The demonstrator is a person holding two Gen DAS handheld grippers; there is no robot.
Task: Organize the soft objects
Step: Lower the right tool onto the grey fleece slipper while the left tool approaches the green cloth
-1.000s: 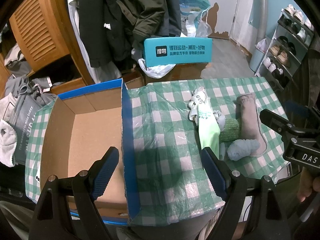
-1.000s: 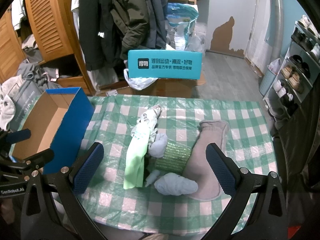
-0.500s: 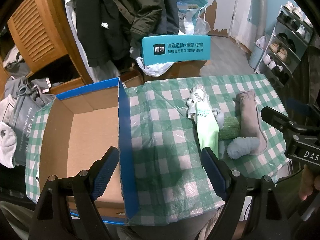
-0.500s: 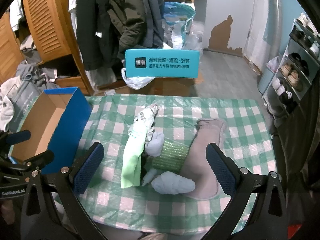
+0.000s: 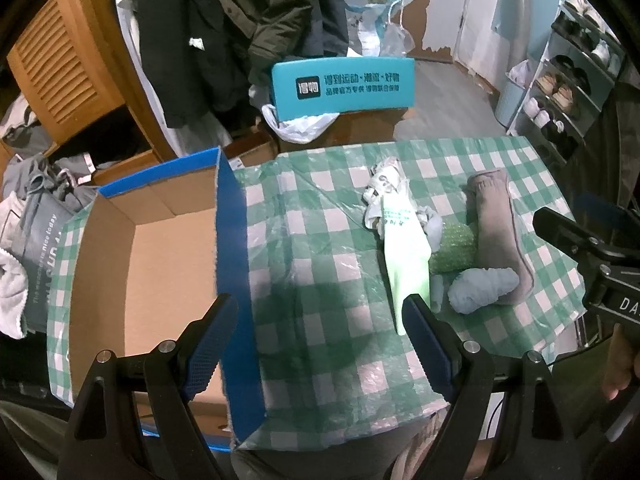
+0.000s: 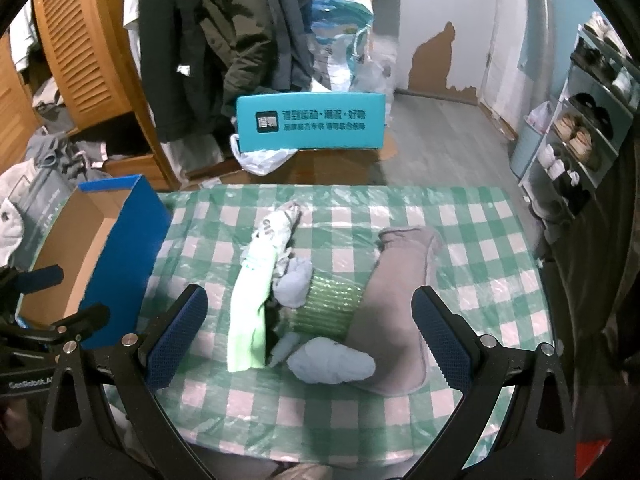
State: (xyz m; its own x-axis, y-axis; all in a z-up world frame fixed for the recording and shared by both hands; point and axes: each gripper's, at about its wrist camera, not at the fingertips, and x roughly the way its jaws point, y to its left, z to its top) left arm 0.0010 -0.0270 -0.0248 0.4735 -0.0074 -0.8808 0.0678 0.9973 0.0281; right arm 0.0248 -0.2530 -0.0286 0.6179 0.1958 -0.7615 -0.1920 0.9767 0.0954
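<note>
while still apart, fingers [image 6: 178, 336] nearer socks [image 6: 320, 312]

Coats [image 6: 224, 40] hang by louvred wood cupboard [image 6: 80, 52] — shoe rack [image 6: 588, 128] right, grey floor [image 6: 440, 136].

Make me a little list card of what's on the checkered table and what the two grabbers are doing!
table: green-and-white checked tablecloth
box: open blue cardboard box, looks empty
soft pile: long grey sock, pale green cloth, green ribbed roll, light blue bundle
left gripper: open, holding nothing
right gripper: open, above pile
</note>
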